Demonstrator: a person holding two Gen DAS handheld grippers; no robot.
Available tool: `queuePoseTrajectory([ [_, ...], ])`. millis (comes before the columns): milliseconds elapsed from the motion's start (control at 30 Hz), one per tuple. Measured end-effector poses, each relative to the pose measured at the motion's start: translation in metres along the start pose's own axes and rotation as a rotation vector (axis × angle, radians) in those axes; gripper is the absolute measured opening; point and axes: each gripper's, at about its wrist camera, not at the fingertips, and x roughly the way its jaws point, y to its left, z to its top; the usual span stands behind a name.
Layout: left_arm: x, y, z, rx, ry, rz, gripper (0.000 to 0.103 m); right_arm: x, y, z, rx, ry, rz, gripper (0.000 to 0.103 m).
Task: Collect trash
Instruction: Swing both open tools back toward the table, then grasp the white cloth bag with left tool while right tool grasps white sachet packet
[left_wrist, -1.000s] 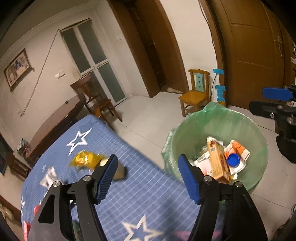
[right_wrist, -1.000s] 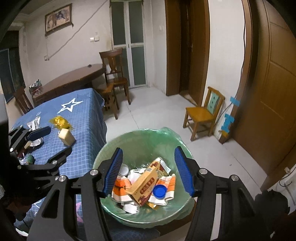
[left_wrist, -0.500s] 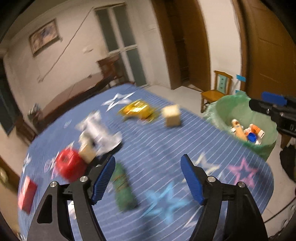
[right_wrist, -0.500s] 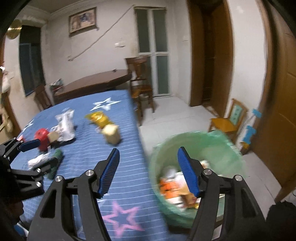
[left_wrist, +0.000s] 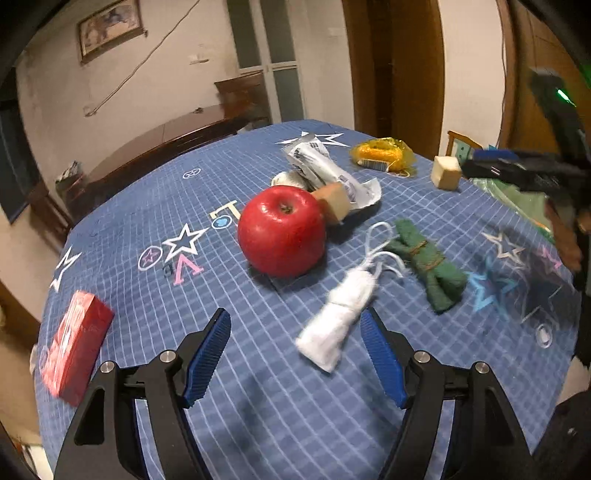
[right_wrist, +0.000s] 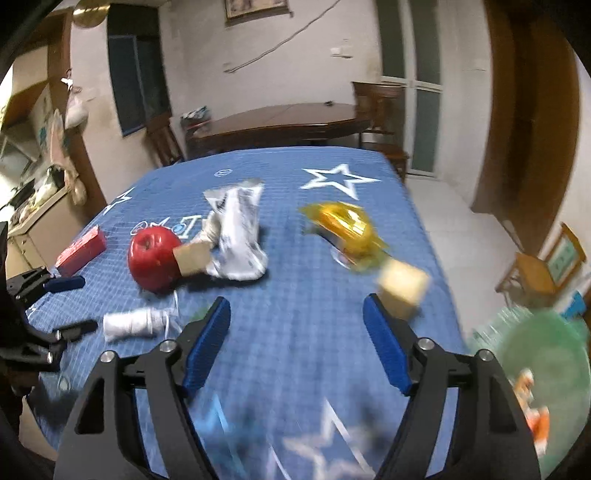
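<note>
Both grippers have swung from the green-lined trash bin to the blue star-patterned tablecloth; left gripper and right gripper gape, holding nothing

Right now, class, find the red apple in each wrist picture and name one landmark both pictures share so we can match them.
Left wrist view: the red apple sits near the middle of the picture, on the blue tablecloth, beyond the open left tool.
Right wrist view: the apple lies at centre-left, far left of the open right tool.
Shared landmark: the tan block touching the apple.
</note>
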Motion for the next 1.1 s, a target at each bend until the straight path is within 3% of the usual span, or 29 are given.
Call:
queuePoseTrajectory([
  [133,0.013,0.001,0.006,0.077,-0.012,-0.078,0.072,0.048,0.015,0.026,-0.027,0.075,0.085,0.076],
  [300,0.021,-0.007,0.006,0.184,-0.034,-0.168,0.071,0.099,0.023,0.053,-0.064,0.175,0.115,0.076],
  [467,0.039,-0.016,0.004,0.242,0.008,-0.217,0.065,0.127,0.02,0.063,-0.074,0.225,0.123,0.076],
  [667,0.055,-0.017,0.006,0.204,0.035,-0.247,0.055,0.145,0.021,0.07,-0.03,0.267,0.216,0.071],
  [800,0.06,-0.019,0.008,0.195,0.045,-0.252,0.051,0.153,0.017,0.069,0.062,0.298,0.307,0.068],
  [967,0.062,-0.023,0.011,0.181,0.05,-0.262,0.043,0.158,0.017,0.064,0.088,0.318,0.283,0.064],
  [1100,0.066,-0.022,0.013,0.178,0.049,-0.273,0.031,0.155,0.014,0.061,0.094,0.312,0.264,0.054],
])
